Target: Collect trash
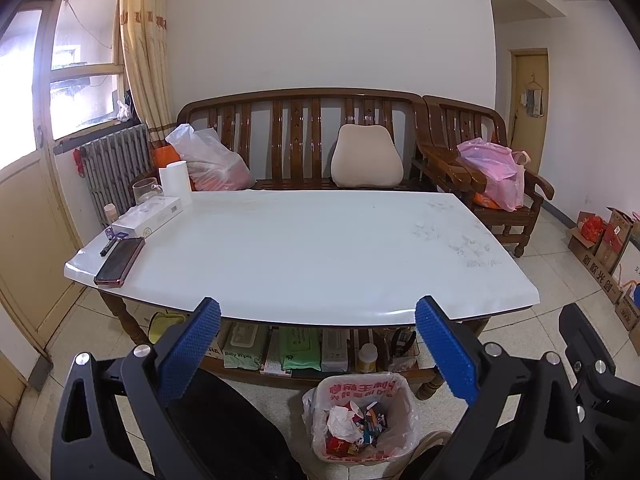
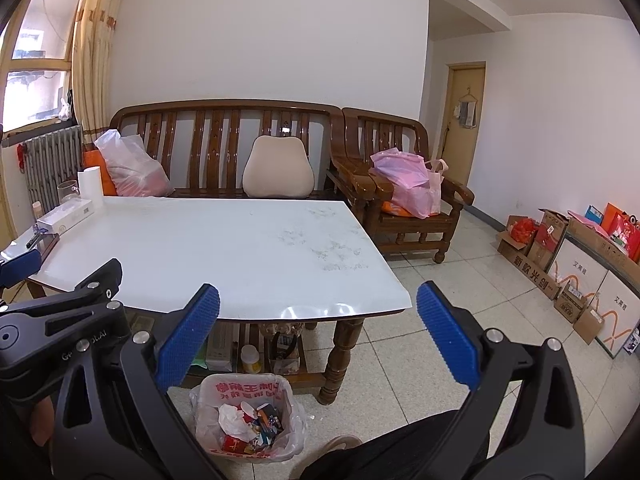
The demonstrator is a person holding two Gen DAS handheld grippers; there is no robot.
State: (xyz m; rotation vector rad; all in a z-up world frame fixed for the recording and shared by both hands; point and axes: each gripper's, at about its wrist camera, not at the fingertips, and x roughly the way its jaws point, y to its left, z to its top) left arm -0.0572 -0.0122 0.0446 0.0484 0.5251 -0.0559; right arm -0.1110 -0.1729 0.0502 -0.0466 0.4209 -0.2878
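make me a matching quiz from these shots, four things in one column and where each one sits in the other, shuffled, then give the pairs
Things:
1. phone
2. beige cushion
3. pink bag
4. trash bin

Places:
A. on the armchair seat
B. on the floor in front of the table
C. leaning against the bench backrest
D. at the table's left near corner

Pairs: 1-D, 2-C, 3-A, 4-B

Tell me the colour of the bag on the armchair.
Pink. The bag on the armchair shows best in the right wrist view.
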